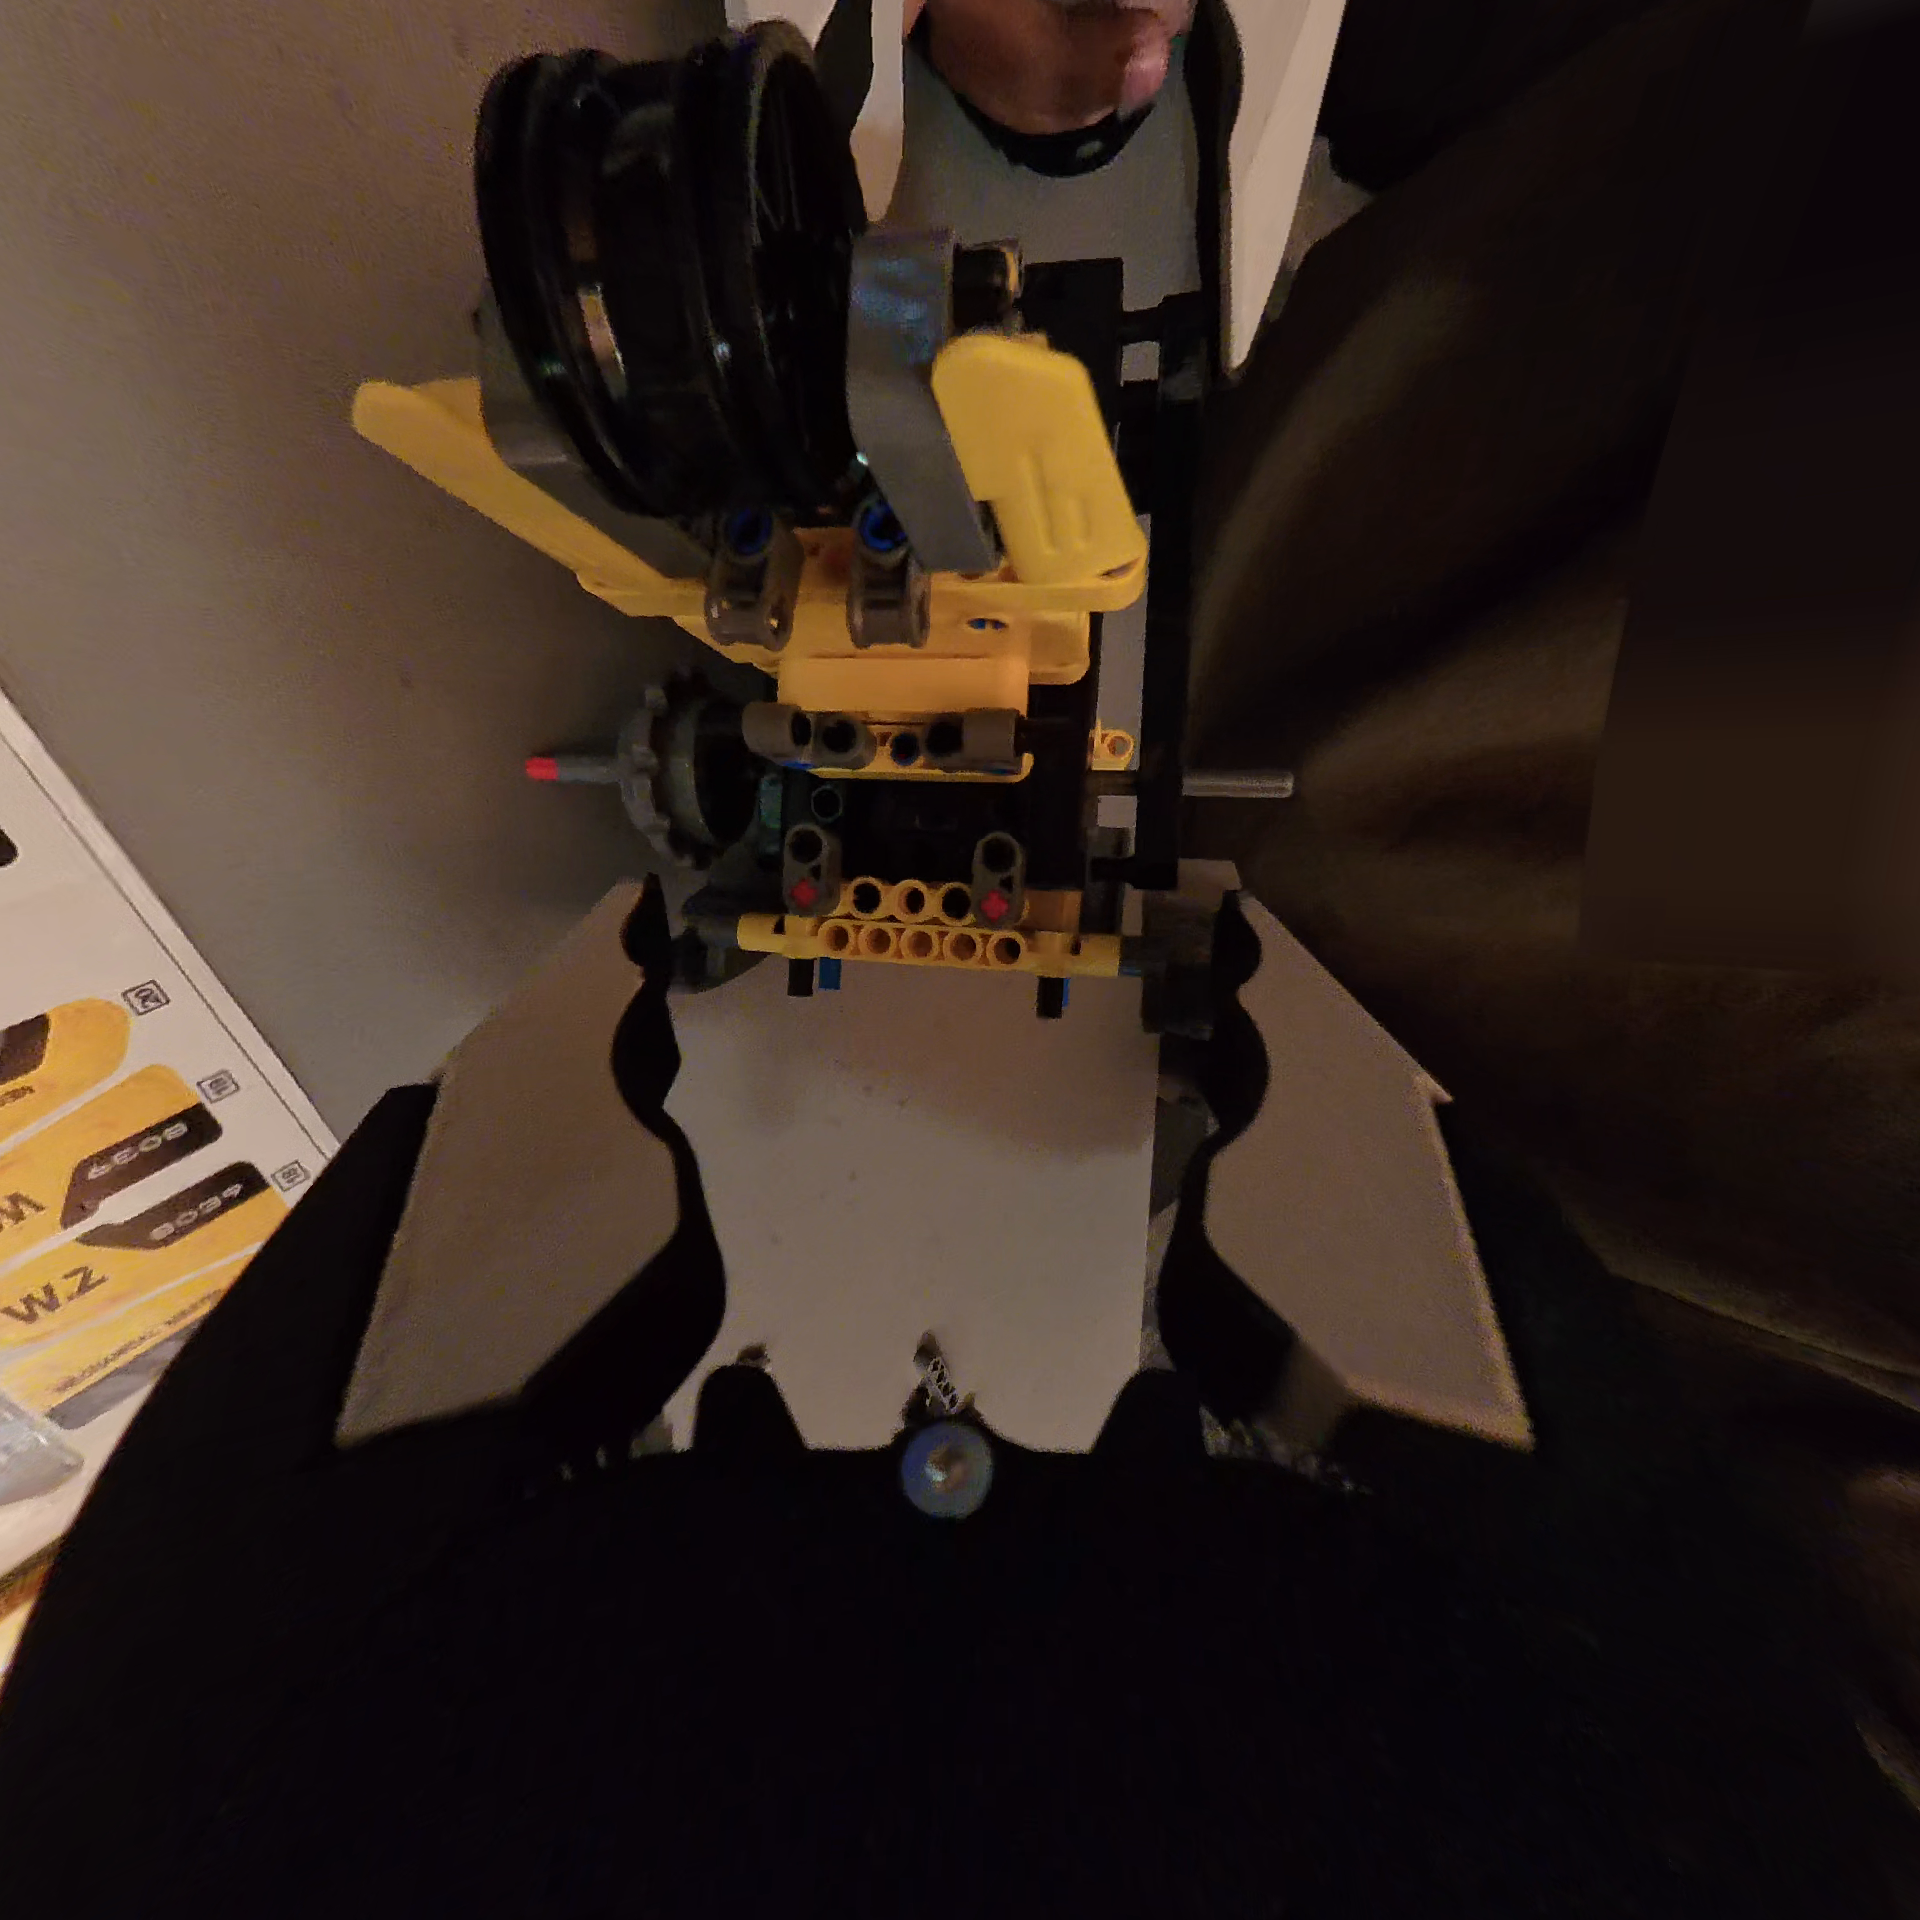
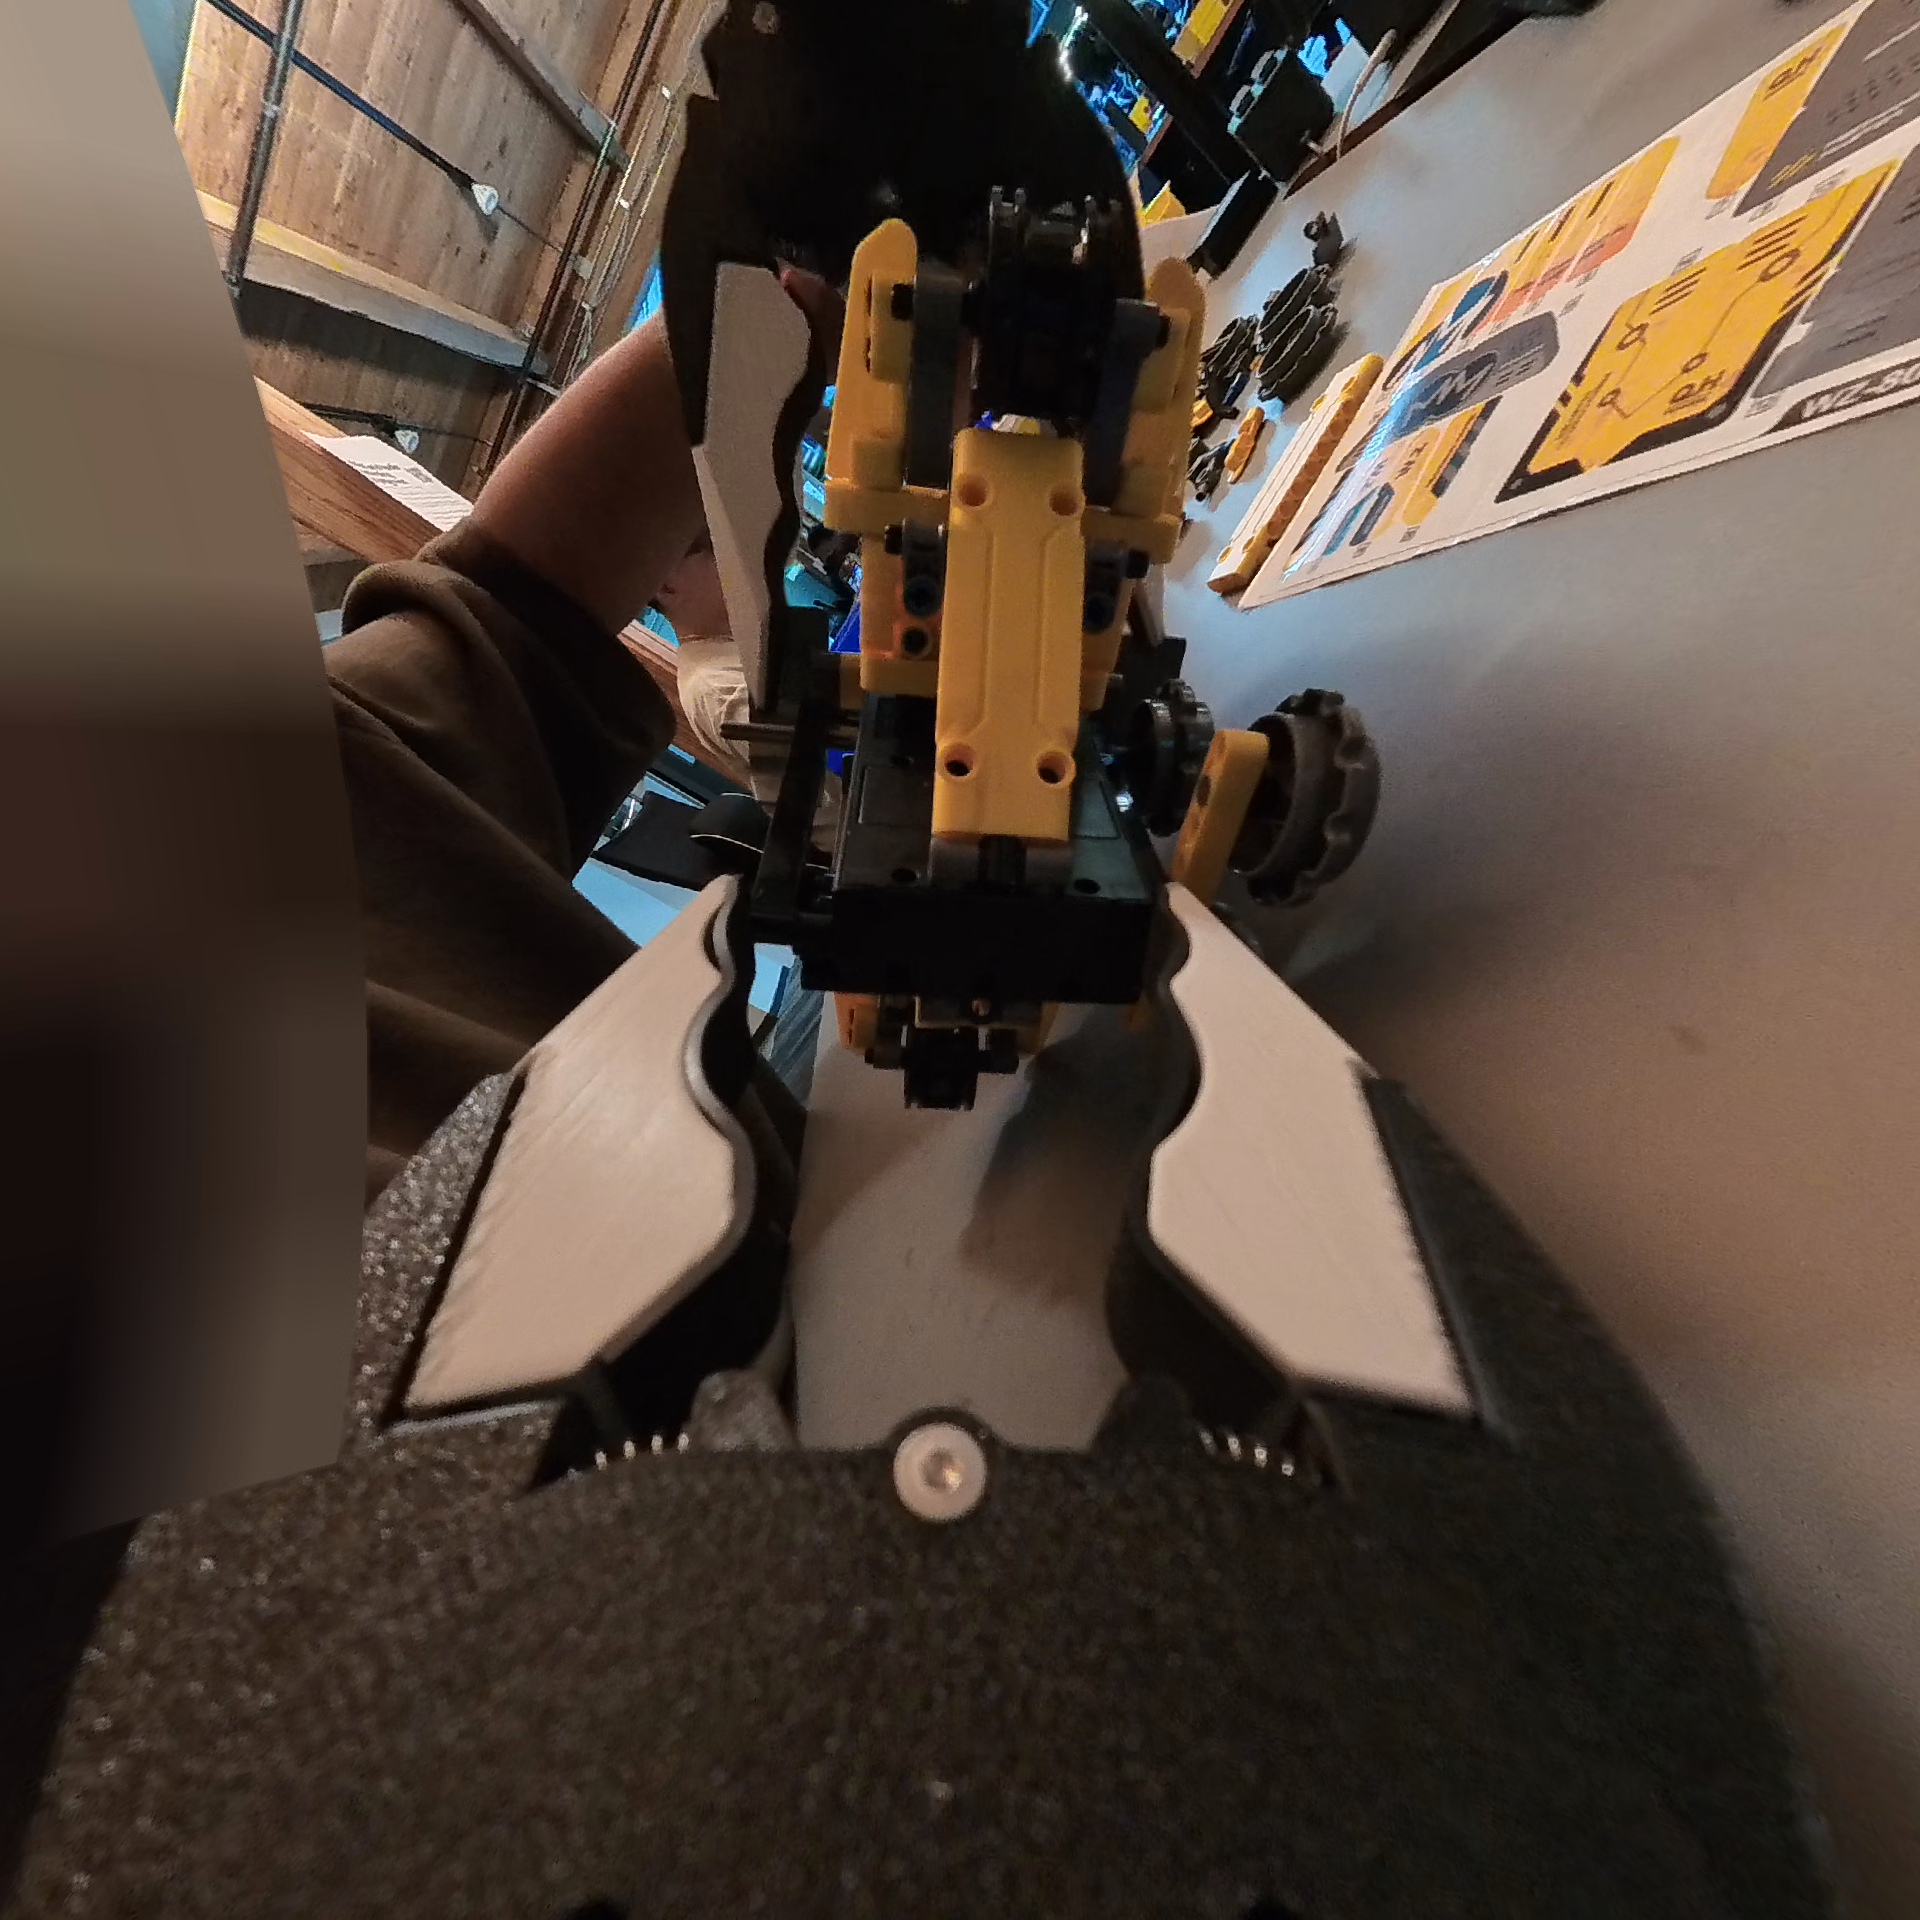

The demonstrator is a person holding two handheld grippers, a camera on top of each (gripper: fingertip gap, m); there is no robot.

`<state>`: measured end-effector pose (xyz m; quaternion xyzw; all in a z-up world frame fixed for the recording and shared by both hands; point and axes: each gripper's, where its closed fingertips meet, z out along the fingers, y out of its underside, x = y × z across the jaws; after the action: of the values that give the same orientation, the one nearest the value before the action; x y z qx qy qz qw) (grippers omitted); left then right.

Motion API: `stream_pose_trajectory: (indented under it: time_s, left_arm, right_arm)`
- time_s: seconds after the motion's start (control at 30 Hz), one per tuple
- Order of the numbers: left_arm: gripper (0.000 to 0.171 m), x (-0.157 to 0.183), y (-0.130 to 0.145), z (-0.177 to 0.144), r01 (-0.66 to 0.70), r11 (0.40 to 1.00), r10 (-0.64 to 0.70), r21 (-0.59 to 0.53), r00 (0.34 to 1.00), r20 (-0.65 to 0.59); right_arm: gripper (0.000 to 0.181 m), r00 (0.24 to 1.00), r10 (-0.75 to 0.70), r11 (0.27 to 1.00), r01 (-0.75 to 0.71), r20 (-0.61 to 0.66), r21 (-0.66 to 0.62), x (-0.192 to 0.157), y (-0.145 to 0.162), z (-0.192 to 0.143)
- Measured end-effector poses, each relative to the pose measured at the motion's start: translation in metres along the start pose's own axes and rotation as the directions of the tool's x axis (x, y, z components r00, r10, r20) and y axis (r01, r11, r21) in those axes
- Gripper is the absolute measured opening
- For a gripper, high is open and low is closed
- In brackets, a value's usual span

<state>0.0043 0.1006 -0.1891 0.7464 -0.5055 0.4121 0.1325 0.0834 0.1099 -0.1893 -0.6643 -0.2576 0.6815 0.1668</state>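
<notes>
A yellow and black toy brick model point(image 1: 925, 727) is held in the air between both grippers. My left gripper point(image 1: 940, 940) is shut on its end with the yellow holed beams. A big black wheel point(image 1: 665, 281) sits at the model's far end, and a grey gear point(image 1: 655, 779) with a red-tipped axle sticks out to the left. My right gripper point(image 2: 956, 925) is shut on the model's point(image 2: 997, 623) black block end. The left gripper's white finger point(image 2: 743, 468) shows beyond it, against the model's far left side.
A grey table point(image 2: 1610, 987) carries a sticker sheet point(image 2: 1662, 312), a black gear on a yellow beam point(image 2: 1299, 800), several black wheels point(image 2: 1288, 322) and yellow beams point(image 2: 1299, 468). The sheet also shows in the left wrist view point(image 1: 104, 1195). A brown sleeve point(image 2: 468, 748) is at left. My hands' fingertips stand some 9 centimeters from each other.
</notes>
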Motion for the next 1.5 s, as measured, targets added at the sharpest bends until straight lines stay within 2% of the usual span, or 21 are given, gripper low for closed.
stream_pose_trajectory:
  time_s: [0.13,0.53,0.83,1.1,1.5]
  left_arm:
    - [0.107,-0.006,0.004,0.012,0.006,0.999,-0.006,-0.054,1.000,0.008]
    - [0.102,0.001,0.005,0.019,0.078,0.996,-0.084,-0.049,0.987,-0.136]
    - [0.104,-0.003,0.004,0.018,0.060,0.997,-0.064,-0.044,0.991,-0.117]
    - [0.101,-0.005,-0.001,0.012,-0.005,1.000,0.005,-0.015,1.000,-0.015]
    - [0.099,-0.004,-0.003,0.012,0.010,1.000,-0.010,-0.009,1.000,-0.023]
  right_arm:
    - [0.075,1.000,-0.008,1.000,0.008,-0.004,-0.003,-0.001,0.000,0.000]
    - [0.075,1.000,-0.018,1.000,0.018,-0.006,-0.014,-0.001,0.002,0.000]
    - [0.075,1.000,-0.009,1.000,0.009,-0.006,-0.003,-0.001,0.001,-0.001]
    - [0.076,1.000,-0.006,1.000,0.006,-0.003,-0.001,0.000,0.000,-0.001]
    - [0.076,1.000,-0.007,1.000,0.007,-0.009,0.001,-0.001,0.000,-0.001]
